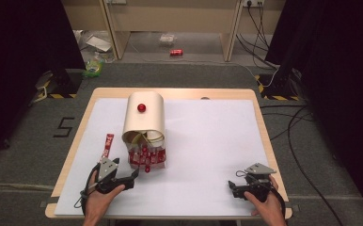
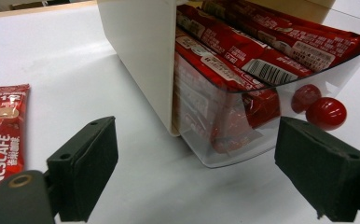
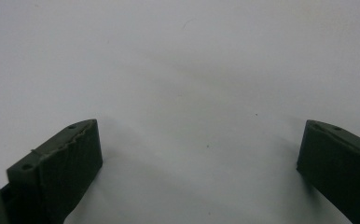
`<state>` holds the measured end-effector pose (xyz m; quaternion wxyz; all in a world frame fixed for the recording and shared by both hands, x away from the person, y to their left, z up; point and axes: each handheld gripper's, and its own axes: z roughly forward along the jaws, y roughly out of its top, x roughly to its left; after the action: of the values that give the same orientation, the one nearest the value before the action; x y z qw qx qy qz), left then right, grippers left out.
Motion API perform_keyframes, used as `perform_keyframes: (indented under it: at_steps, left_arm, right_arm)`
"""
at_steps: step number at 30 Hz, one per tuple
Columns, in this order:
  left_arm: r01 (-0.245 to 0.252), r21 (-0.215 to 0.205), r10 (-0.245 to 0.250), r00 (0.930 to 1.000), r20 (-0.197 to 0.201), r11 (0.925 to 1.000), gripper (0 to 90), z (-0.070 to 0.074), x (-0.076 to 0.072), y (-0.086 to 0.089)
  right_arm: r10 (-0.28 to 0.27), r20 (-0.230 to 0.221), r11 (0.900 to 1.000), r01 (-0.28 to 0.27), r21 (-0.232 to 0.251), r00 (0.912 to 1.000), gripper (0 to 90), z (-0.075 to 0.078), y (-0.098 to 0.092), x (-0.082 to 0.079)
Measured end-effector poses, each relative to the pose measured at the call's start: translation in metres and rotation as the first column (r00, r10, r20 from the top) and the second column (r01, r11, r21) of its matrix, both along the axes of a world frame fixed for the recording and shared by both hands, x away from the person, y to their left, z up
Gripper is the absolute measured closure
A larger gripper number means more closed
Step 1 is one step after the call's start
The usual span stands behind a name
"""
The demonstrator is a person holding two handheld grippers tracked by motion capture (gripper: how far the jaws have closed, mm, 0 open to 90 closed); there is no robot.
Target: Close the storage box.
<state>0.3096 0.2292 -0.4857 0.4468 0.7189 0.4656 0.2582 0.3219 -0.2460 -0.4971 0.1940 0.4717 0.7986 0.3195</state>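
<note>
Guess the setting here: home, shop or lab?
Most likely a lab or recording workspace. A small table with a white sheet stands between black curtains, yellow-black hazard tape marks the stand bases, and loose cables run across the grey carpet.

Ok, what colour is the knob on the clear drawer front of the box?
Glossy red. The knob on the clear drawer shows best in the left gripper view, just ahead of the open left tool.

Cream box (image 1: 144, 115) with a red knob (image 1: 141, 108) and clear front; red sachets (image 2: 243, 46) with white print; a red Nescafe stick (image 2: 3, 135) at left; white sheet (image 1: 208, 141) on tan bench (image 1: 76, 136); black grippers
</note>
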Motion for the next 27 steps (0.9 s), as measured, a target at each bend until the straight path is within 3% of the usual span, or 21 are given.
perform_keyframes:
  at_steps: [27]
  left_arm:
    - [-0.021,-0.005,0.021,0.9998,0.002,0.9998,13.0,-0.001,0.022,-0.003]
  right_arm:
    - [-0.001,0.0,1.0,0.001,0.001,1.0,0.3,0.0,0.0,0.0]
